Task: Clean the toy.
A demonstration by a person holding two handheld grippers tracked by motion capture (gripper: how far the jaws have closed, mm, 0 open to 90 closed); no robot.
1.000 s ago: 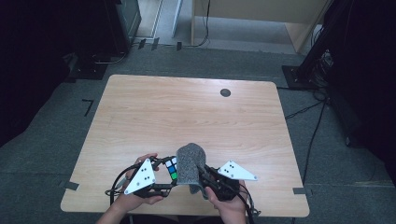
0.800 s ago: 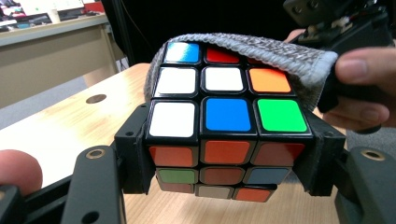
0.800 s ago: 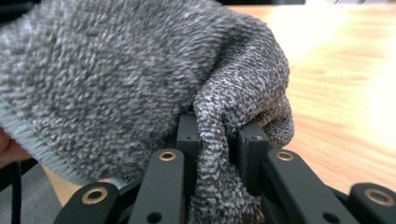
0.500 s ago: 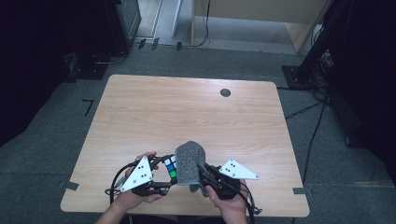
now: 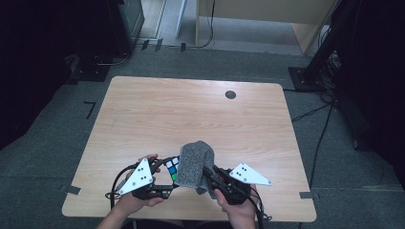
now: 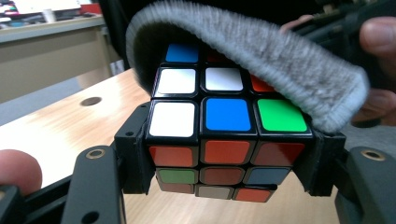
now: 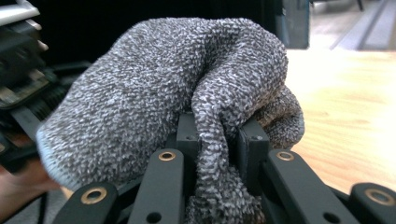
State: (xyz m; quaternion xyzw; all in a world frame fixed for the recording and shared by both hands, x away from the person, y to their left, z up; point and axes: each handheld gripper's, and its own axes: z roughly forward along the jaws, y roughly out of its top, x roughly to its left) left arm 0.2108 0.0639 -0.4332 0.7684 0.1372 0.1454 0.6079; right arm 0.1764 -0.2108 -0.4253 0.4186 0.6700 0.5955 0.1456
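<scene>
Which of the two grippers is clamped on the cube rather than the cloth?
The left gripper: its jaws squeeze the puzzle cube, whereas the right gripper pinches the grey cloth.

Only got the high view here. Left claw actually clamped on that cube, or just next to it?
Observer: Clamped. In the left gripper view the left claw grips the cube by its two sides.
Operator: And the cloth?
Observer: The right claw is shut on a bunched fold of the grey cloth.
Operator: Cloth touching the cube?
Observer: It arches over the cube's top face, hiding the far stickers; near row shows white, blue, green.
</scene>
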